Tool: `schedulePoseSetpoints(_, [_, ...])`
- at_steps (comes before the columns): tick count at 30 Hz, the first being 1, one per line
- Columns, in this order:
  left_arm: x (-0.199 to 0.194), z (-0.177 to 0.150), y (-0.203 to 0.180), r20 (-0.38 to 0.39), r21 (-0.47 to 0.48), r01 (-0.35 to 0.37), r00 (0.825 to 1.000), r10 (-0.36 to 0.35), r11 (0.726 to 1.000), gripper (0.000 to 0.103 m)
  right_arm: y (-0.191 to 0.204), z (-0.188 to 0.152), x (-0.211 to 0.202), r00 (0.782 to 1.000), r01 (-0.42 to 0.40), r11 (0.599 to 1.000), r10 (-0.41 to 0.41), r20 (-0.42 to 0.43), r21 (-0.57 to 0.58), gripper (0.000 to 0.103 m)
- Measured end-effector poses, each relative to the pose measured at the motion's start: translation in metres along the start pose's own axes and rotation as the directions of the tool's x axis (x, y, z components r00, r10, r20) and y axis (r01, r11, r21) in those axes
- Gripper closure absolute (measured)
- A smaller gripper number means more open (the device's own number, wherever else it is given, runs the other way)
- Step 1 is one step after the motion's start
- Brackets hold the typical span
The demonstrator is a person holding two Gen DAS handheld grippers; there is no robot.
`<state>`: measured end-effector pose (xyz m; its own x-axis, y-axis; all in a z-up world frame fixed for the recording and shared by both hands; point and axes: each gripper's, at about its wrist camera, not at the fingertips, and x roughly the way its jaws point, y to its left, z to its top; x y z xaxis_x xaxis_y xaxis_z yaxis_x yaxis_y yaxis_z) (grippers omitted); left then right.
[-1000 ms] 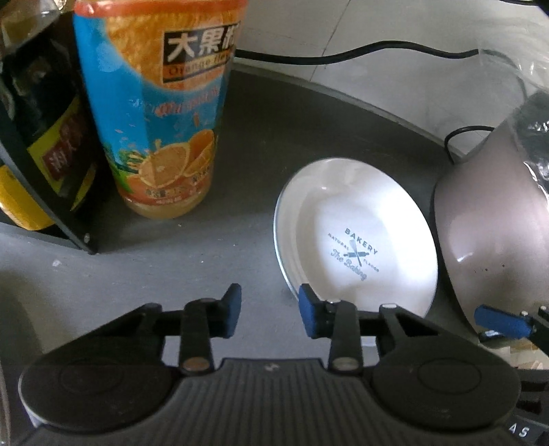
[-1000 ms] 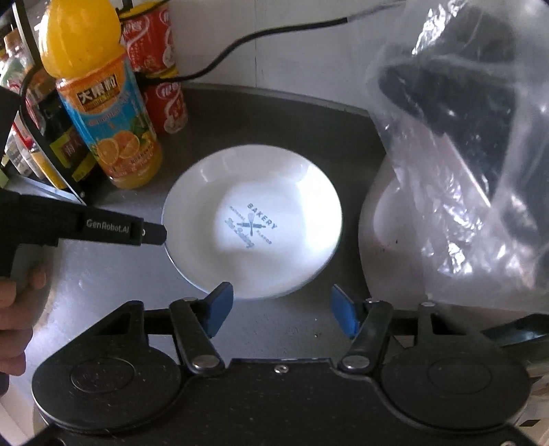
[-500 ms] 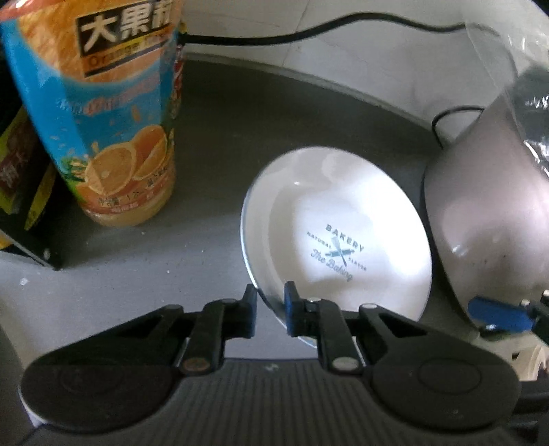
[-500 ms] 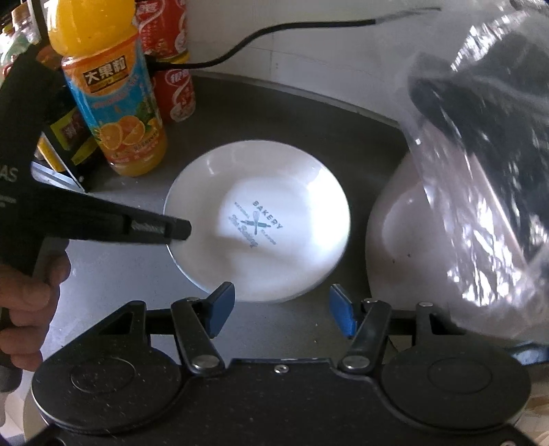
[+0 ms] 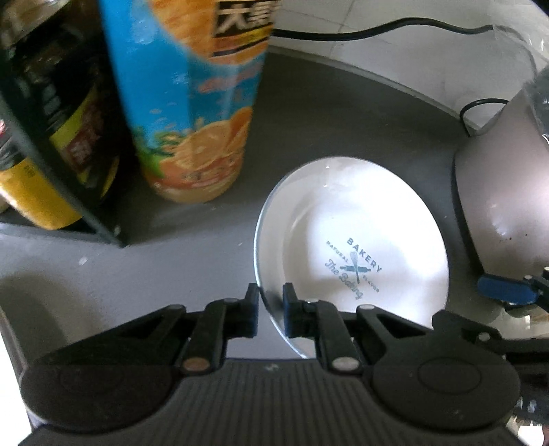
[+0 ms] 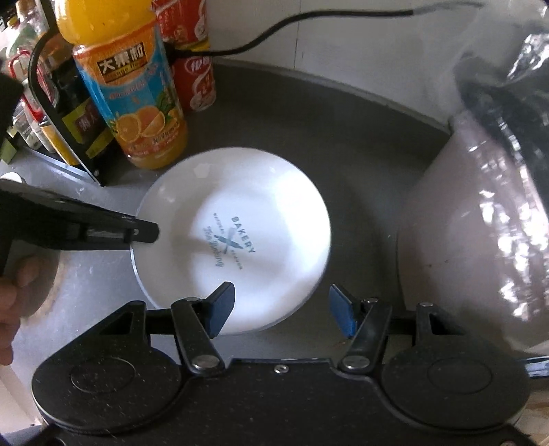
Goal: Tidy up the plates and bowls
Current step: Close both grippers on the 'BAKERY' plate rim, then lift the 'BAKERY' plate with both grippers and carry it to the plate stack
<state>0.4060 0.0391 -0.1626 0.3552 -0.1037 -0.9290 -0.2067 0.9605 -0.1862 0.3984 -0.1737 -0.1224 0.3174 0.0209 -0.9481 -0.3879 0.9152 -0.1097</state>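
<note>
A white plate (image 5: 357, 240) printed "BAKERY" lies on the dark grey counter (image 5: 308, 120). My left gripper (image 5: 271, 298) has its blue pads on either side of the plate's left rim, shut on it. From the right wrist view that same gripper (image 6: 144, 233) reaches in from the left over the plate (image 6: 240, 219). My right gripper (image 6: 281, 298) hangs open above the plate's near edge, nothing between its pads. A large white bowl (image 6: 456, 247) stands at the right, partly under a clear plastic bag (image 6: 507, 103).
An orange juice bottle (image 6: 133, 96) stands just behind the plate, red cans (image 6: 195, 68) behind it. A black rack with bottles (image 5: 51, 120) fills the left. A black cable (image 5: 377, 31) runs along the back wall. A person's hand (image 6: 13, 291) holds the left gripper.
My left gripper moved onto the plate's left edge and its jaws closed around the rim. The right gripper stayed open and hardly shifted.
</note>
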Motion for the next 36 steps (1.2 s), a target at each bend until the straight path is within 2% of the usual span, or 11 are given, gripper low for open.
schedulePoseSetpoints(13, [-0.010,-0.007,0.027,-0.007,-0.012,-0.022,1.000,0.022,1.000,0.091,-0.010,0.011,0.030,0.988,-0.117,0.980,0.131,-0.078,0.161,0.043])
schedulePoseSetpoints(23, [0.003,0.002,0.009,-0.031,-0.018,-0.039,0.999,0.038,0.999,0.090,-0.014,0.024,0.046,0.981,-0.144,0.970,0.166,-0.100,0.195,0.043])
schedulePoseSetpoints(24, [0.004,0.003,0.009,-0.032,-0.027,-0.036,0.999,0.035,0.999,0.090,-0.014,0.025,0.048,0.979,-0.147,0.968,0.171,-0.106,0.204,0.045])
schedulePoseSetpoints(26, [0.007,0.006,0.007,-0.036,-0.042,-0.036,0.999,0.035,0.998,0.091,-0.016,0.028,0.054,0.975,-0.154,0.962,0.185,-0.124,0.227,0.056])
schedulePoseSetpoints(28, [0.011,0.008,0.004,-0.031,-0.057,-0.040,0.999,0.038,0.998,0.091,-0.018,0.028,0.059,0.969,-0.167,0.954,0.205,-0.137,0.249,0.070])
schedulePoseSetpoints(36, [0.019,0.015,0.002,-0.020,-0.121,-0.009,1.000,0.007,0.993,0.091,-0.023,0.031,0.071,0.968,-0.156,0.940,0.206,-0.142,0.305,0.072])
